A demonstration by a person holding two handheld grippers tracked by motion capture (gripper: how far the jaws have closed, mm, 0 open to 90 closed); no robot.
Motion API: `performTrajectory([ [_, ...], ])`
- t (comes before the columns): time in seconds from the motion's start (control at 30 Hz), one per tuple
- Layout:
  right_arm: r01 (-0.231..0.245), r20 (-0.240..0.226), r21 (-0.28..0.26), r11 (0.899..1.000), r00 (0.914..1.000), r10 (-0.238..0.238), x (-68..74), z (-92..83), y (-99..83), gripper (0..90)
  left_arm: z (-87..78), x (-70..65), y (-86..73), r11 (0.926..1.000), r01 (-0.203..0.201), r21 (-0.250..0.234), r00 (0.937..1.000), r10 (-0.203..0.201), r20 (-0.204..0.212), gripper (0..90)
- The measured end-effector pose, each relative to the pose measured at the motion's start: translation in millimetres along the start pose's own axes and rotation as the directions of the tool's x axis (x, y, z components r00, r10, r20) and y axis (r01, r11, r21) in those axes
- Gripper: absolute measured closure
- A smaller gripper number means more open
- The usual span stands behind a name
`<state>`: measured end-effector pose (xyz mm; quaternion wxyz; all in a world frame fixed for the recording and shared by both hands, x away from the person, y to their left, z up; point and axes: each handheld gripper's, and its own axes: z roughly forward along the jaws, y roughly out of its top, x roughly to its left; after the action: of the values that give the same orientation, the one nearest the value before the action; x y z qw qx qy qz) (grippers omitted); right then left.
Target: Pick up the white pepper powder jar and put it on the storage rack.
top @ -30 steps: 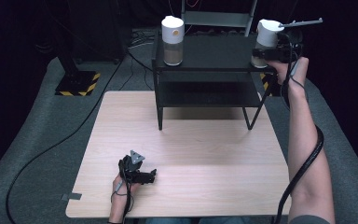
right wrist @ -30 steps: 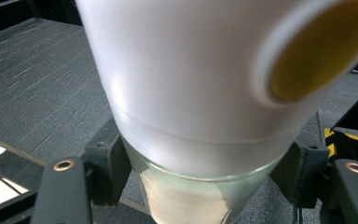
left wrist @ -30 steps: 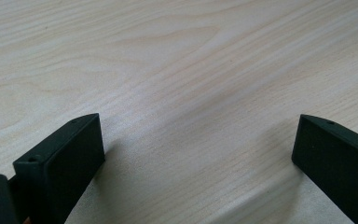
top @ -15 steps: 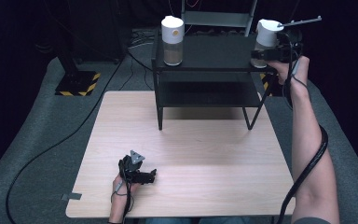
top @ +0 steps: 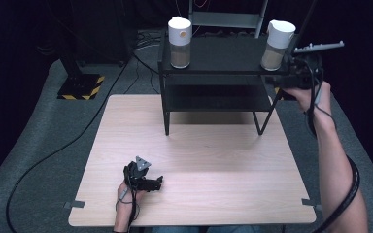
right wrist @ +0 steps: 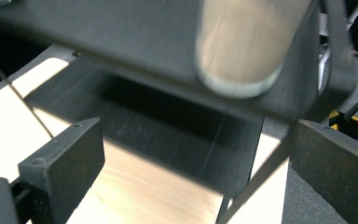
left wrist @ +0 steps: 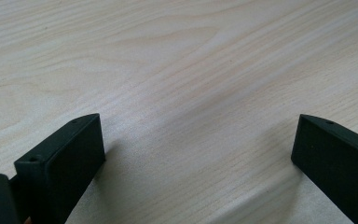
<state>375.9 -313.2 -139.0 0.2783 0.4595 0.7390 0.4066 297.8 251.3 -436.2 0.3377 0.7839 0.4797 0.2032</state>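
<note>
Bright tabletop, dark surroundings, motion-blurred right gripper view

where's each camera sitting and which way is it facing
High view: fixed above the person's side, looking forward and down on the table, shelf rack and two jars; both forearms and tools show.
Left tool view: rides the left tool, facing bare tabletop between its open jaws.
Right tool view: rides the right tool, jaws just opened, facing the right jar on the rack, nothing between them.
Shared: the high and right tool views both show that jar.
</note>
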Motion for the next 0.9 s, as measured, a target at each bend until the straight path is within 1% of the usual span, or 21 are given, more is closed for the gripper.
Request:
performTrajectory([
  [0.07,0.008,-0.004,0.002,1.0,1.0,-0.008,2.9,-3.0,-18.5,1.1,0.0,0.0,0.1,1.0,0.0,0.0,1.0,0.0,0.0,2.2],
  [0.17,0.021,0.002,0.029,0.999,0.9998,-0.021,8.9,-3.0,-46.2,0.6,0.0,0.1,0.2,1.0,-0.001,0.001,1.0,0.001,0.0,2.2],
  [0.23,0.025,0.002,0.059,0.998,0.9997,-0.025,11.6,-0.2,-65.0,0.0,0.0,0.1,0.0,1.0,-0.001,0.0,1.0,0.001,0.0,2.2],
  [0.27,0.02,0.0,0.065,0.998,0.9998,-0.02,12.5,1.6,-76.8,0.0,0.1,0.0,0.0,1.0,0.0,0.0,1.0,0.0,0.0,2.2],
  [0.33,0.016,-0.004,0.099,0.995,0.9999,-0.015,14.4,7.8,-97.1,0.0,0.1,0.1,-0.1,1.0,0.0,-0.001,1.0,0.0,0.0,2.2],
  [0.37,0.001,0.001,0.104,0.995,1.0,-0.001,16.4,11.1,-110.4,0.0,0.1,0.0,0.0,1.0,0.0,0.0,1.0,0.0,0.0,2.1],
  [0.4,-0.007,-0.007,0.126,0.992,0.9999,0.008,16.7,15.6,-121.6,0.0,0.1,0.1,0.0,1.0,0.0,-0.001,1.0,0.0,0.0,2.1],
  [0.47,-0.04,-0.021,0.152,0.988,0.9988,0.044,18.0,25.5,-149.0,0.0,-0.1,0.2,0.3,1.0,-0.003,0.002,1.0,0.003,0.0,2.2],
  [0.5,-0.042,-0.026,0.176,0.984,0.9986,0.047,20.0,31.5,-161.0,0.0,0.0,0.3,0.3,1.0,-0.002,0.001,1.0,0.002,0.0,2.2],
  [0.53,-0.056,-0.024,0.191,0.98,0.9978,0.062,23.5,38.2,-178.3,0.0,0.1,0.1,0.1,1.0,0.0,0.0,1.0,0.0,0.0,2.2],
  [0.6,-0.082,-0.031,0.202,0.976,0.9955,0.09,27.8,46.9,-205.7,0.0,0.0,0.3,0.4,1.0,-0.002,0.002,1.0,0.002,0.0,2.1],
  [0.63,-0.095,-0.018,0.199,0.975,0.9948,0.1,32.5,50.3,-219.1,0.0,-0.1,0.3,0.4,1.0,-0.003,0.002,1.0,0.003,0.0,2.2],
  [0.7,-0.109,-0.011,0.196,0.975,0.9934,0.114,39.1,56.4,-241.3,0.0,-0.1,0.4,0.5,1.0,-0.003,0.002,1.0,0.003,0.0,2.1],
  [0.73,-0.121,0.001,0.184,0.975,0.9924,0.123,43.0,58.1,-251.7,0.0,-0.1,0.3,0.5,1.0,-0.003,0.003,1.0,0.003,0.0,2.1],
  [0.77,-0.125,0.014,0.169,0.978,0.9921,0.125,47.3,59.2,-261.2,0.0,0.1,0.0,-0.1,1.0,0.001,-0.001,1.0,-0.001,0.0,2.1],
  [0.83,-0.145,0.024,0.15,0.978,0.9894,0.143,52.2,62.0,-276.1,0.0,-0.1,0.3,0.4,1.0,-0.003,0.002,1.0,0.003,0.0,2.1],
  [0.9,-0.129,0.054,0.149,0.98,0.991,0.122,61.0,65.0,-284.7,0.0,0.1,0.1,0.0,1.0,0.0,-0.001,1.0,0.0,0.0,2.2],
])
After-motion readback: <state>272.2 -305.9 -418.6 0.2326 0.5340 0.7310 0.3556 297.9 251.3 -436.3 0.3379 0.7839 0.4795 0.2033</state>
